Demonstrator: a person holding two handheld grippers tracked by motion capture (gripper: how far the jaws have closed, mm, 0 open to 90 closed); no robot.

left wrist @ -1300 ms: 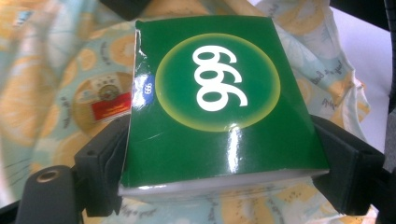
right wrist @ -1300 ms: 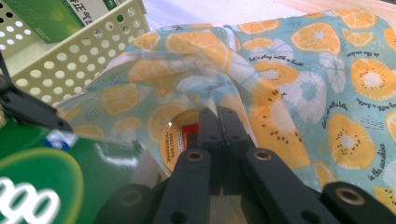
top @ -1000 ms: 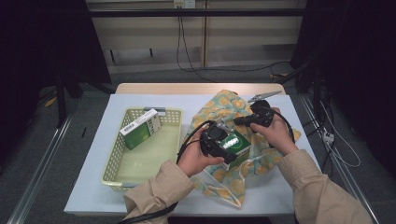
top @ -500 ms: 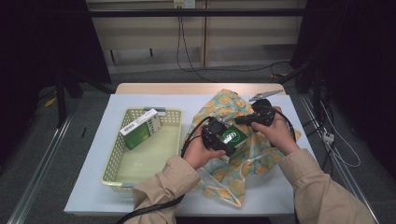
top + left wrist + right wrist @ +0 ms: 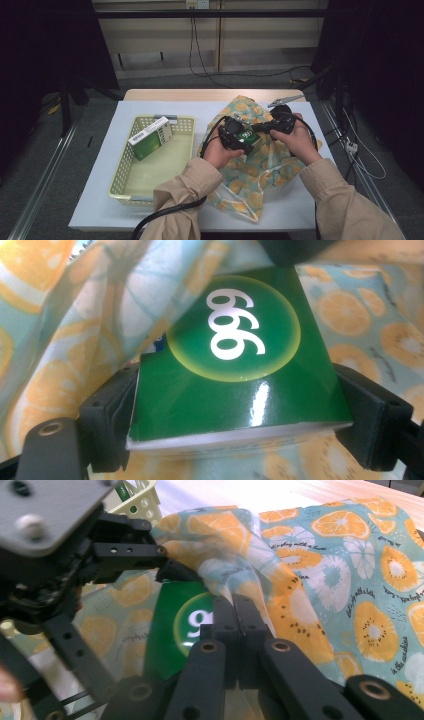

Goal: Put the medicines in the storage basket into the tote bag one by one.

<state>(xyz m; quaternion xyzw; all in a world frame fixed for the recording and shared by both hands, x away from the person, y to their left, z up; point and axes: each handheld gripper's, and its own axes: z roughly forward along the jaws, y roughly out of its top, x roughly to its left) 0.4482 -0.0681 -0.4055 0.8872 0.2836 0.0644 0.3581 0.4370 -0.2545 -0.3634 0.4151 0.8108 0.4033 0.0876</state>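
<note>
1. A person stands at the near side of a white counter (image 5: 100, 200), holding a claw in each hand over a fruit-print fabric bag (image 5: 260, 165) that lies right of centre.
2. The left claw (image 5: 239, 140) grips a glossy green box (image 5: 235, 375) across its width, one pad pressed on each side.
3. The box's long axis runs away from that claw, and its far end reaches under a raised fold of the bag.
4. The right claw (image 5: 232, 625) is closed on the bag's edge, pinching the cloth and lifting it just right of the box.
5. The left hand is the nearer one to the box; the box sits directly between its pads, above the bag.
6. The coming move looks to turn on the box clearing the lifted cloth.
7. A pale yellow basket (image 5: 125, 175) stands to the left, well apart, holding a second green box (image 5: 150, 141).
</note>
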